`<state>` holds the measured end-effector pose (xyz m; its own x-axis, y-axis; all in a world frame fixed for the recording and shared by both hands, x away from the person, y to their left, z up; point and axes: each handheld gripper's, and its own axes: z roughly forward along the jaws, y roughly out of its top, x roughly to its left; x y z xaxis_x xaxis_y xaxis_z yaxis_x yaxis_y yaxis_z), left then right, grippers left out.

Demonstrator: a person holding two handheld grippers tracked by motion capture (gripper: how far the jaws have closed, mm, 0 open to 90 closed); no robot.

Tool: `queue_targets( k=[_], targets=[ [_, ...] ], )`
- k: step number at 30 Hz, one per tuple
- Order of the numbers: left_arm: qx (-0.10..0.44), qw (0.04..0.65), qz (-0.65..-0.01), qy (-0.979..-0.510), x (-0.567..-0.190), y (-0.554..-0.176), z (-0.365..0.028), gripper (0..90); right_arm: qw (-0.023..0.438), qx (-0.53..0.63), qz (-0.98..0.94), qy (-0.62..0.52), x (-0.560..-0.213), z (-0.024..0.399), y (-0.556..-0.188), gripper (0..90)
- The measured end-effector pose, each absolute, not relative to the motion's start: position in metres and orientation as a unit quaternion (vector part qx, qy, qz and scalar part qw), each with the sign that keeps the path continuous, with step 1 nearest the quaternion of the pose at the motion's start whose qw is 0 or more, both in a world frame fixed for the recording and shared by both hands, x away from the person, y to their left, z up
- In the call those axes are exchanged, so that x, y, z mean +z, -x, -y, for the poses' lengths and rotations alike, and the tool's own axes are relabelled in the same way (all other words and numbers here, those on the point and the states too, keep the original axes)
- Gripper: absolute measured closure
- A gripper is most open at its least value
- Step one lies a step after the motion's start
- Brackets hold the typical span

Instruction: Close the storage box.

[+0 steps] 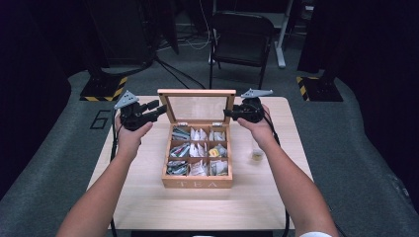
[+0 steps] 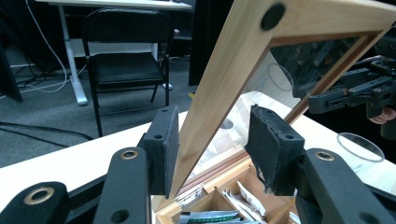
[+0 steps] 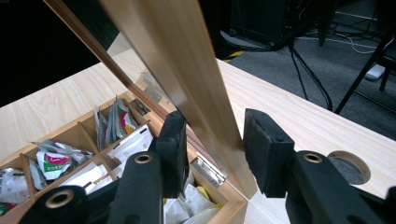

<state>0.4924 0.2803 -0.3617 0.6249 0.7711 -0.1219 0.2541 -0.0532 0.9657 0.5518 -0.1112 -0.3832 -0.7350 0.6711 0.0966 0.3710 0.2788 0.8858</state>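
- On the table [image 1: 148,197], seen from the high view, a wooden tea box [image 1: 197,183] stands with its glass lid [image 1: 196,92] raised upright, and the two claws flank that lid at its side rails.
- From the same view, the left gripper [image 1: 160,109] points inward at the lid's left rail, and the right gripper [image 1: 228,114] points inward at the right rail; the box's compartments of tea bags [image 1: 197,149] lie just below and toward the person from both claws.
- From the same view, a small clear cup [image 1: 257,152] stands on the table beside the right forearm, nearer the person than the right claw.
- Along the left gripper view, the lid's wooden rail [image 2: 219,88] rises slantwise between the two black jaws.
- Near pad [image 2: 169,149] lies against the rail's outer face, while the other pad [image 2: 266,149] stands off from it, a gap of glass showing between; the claw is partly open and has no clamp on the rail.
- Beyond the glass in that view, the right gripper [image 2: 345,91] shows at the far rail.
- Along the right gripper view, the lid's rail [image 3: 187,79] runs down between the jaws to the hinge [image 3: 208,168].
- One pad [image 3: 173,149] sits just beside the rail on the box side; the other [image 3: 264,154] stands clear of it on the table side, so this claw is also partly open and grips nothing.
- Below that claw, tea bags [image 3: 116,126] fill the compartments.
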Motion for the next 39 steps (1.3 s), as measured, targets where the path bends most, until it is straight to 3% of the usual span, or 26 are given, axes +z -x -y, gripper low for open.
queue_targets(
  k=[26, 39],
  targets=[
    [0.223, 0.578, -0.350, -0.702, -0.354, -0.482, -0.275, 55.9, 0.147, 0.506, -0.787, -0.320, -0.388, 0.115, -0.538, 55.7],
    [0.222, 0.579, -0.350, -0.702, -0.358, -0.474, -0.275, 55.7, 0.152, 0.518, -0.783, -0.309, -0.367, 0.122, -0.516, 53.5]
  ],
)
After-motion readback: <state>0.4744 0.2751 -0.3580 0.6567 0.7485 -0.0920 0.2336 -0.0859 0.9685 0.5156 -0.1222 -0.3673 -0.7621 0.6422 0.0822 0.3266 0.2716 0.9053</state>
